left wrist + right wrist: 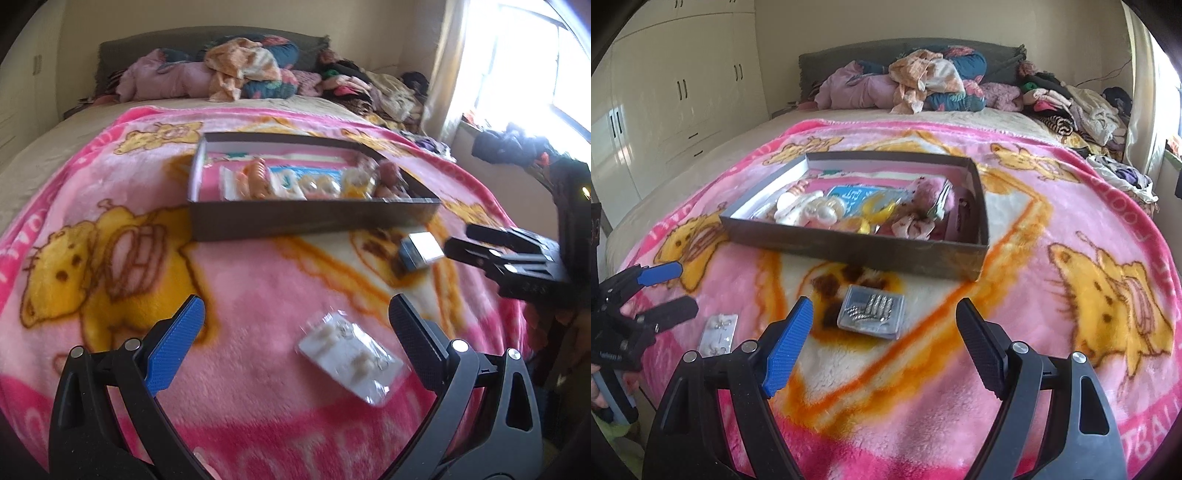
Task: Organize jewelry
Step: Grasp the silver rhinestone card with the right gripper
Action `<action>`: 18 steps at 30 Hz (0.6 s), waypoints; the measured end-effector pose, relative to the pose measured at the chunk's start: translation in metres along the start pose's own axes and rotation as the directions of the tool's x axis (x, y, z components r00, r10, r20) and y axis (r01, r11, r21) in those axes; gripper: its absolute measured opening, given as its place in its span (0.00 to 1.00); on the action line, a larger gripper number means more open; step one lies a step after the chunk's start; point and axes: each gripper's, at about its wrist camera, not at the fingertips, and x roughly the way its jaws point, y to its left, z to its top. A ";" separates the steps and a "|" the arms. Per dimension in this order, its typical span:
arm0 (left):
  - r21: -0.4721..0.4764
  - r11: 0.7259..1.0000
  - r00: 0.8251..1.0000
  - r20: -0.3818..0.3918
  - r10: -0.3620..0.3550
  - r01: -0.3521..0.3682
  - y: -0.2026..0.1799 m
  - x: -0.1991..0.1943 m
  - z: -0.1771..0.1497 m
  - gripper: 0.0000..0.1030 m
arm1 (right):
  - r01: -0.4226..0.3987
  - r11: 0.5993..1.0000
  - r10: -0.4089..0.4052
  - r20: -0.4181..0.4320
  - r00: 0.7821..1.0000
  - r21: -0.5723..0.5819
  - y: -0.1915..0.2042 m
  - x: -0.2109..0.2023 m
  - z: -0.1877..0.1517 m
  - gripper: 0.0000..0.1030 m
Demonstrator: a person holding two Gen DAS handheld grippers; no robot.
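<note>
A dark shallow box (849, 254) (314, 221) sits on the pink blanket and holds beads, pearls, pouches and other jewelry. A clear packet of earrings (351, 356) (718, 332) lies on the blanket in front of my left gripper (295, 325), close to its right finger. A small clear case of metal pieces (871, 312) (421, 251) lies just ahead of my right gripper (884, 325). Both grippers are open and empty. The right gripper also shows in the left wrist view (465, 240), and the left gripper shows in the right wrist view (679, 291).
The pink cartoon blanket (1071, 229) covers the bed. Piled clothes and pillows (923, 81) lie at the headboard and along the right side. White wardrobes (665, 92) stand to the left; a bright window (524, 66) is to the right.
</note>
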 end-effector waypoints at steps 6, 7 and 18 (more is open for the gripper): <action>0.041 0.998 0.998 -0.042 -0.046 0.048 -0.007 0.004 -0.015 0.89 | -0.009 1.000 0.009 -0.043 0.999 0.011 -0.001 0.016 -0.002 0.75; 0.047 0.997 0.997 -0.050 -0.055 0.057 -0.009 0.006 -0.017 0.89 | -0.011 1.000 0.012 -0.049 0.999 0.013 -0.001 0.019 -0.001 0.75; 0.119 0.989 0.993 -0.090 -0.080 0.091 -0.022 0.023 -0.025 0.89 | -0.015 0.999 0.020 -0.117 0.993 0.039 -0.001 0.047 0.000 0.64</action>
